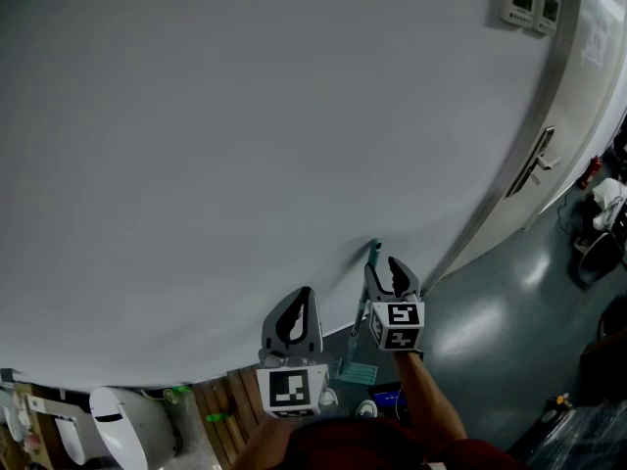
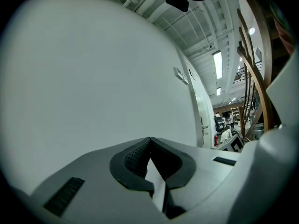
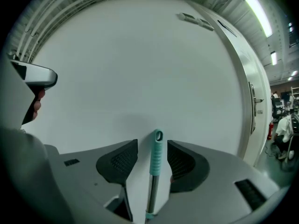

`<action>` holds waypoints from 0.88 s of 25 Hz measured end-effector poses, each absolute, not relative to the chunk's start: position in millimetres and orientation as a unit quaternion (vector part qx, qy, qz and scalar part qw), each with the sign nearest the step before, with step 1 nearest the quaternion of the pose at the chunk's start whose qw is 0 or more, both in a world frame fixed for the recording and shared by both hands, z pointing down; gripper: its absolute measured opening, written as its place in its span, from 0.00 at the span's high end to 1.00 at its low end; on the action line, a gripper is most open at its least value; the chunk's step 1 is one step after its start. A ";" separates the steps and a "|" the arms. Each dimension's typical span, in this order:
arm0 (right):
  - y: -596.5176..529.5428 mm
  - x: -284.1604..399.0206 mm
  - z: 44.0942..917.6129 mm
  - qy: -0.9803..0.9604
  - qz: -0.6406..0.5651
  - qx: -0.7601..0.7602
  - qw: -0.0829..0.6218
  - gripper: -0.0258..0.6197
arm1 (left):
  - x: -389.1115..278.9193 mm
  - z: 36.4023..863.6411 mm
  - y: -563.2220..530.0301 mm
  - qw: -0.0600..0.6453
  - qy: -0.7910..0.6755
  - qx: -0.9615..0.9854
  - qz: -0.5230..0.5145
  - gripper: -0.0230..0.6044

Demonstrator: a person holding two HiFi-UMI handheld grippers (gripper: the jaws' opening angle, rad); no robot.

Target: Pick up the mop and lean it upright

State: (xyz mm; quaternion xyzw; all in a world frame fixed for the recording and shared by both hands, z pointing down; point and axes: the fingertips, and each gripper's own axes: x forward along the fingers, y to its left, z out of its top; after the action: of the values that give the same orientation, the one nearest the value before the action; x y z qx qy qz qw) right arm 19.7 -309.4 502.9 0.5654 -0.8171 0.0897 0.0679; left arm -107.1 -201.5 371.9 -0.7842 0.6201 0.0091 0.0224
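The mop stands upright, its handle leaning on the white wall point(image 1: 245, 145). The teal grip point(image 1: 373, 254) at the handle's top touches the wall, and the teal mop head point(image 1: 358, 371) rests on the floor below. My right gripper point(image 1: 386, 271) is open just beside the top of the handle. In the right gripper view the teal grip point(image 3: 156, 153) rises between the two dark pads point(image 3: 122, 161) with a gap on each side, and the right gripper point(image 3: 152, 143) presses on nothing. My left gripper point(image 1: 304, 298) hovers to the left, shut and empty; the left gripper point(image 2: 149, 140) faces the bare wall.
A door with a lever handle point(image 1: 534, 162) is to the right of the wall, with two wall panels point(image 1: 529, 1) above it. Wooden slats point(image 1: 220, 404) and a white device point(image 1: 122, 424) lie at lower left. A person point(image 1: 607, 200) sits at far right.
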 end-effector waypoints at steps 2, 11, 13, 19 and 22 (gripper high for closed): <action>-314.8 17.9 509.3 -0.816 0.095 0.566 0.073 0.66 | -109.9 370.8 -198.8 0.023 0.622 -0.783 0.011 0.94; -335.4 10.0 531.6 -0.818 0.125 0.557 0.070 0.66 | -115.5 368.6 -192.8 0.025 0.625 -0.780 0.011 0.94; -337.4 9.4 536.2 -0.816 0.125 0.560 0.076 0.66 | -115.9 369.2 -192.8 0.022 0.625 -0.780 0.011 0.94; -337.9 9.9 548.3 -0.811 0.130 0.564 0.084 0.66 | -118.2 370.3 -190.9 0.020 0.628 -0.778 0.008 0.94; -338.3 8.5 549.7 -0.811 0.130 0.564 0.084 0.67 | -121.0 371.1 -191.6 0.018 0.632 -0.775 0.007 0.94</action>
State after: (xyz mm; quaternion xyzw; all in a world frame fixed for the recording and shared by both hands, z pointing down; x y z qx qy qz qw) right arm 8.5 -338.3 549.7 0.5635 -0.8114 0.1302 0.0844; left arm -121.0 -191.6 371.1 -0.7750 0.6317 0.0069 0.0183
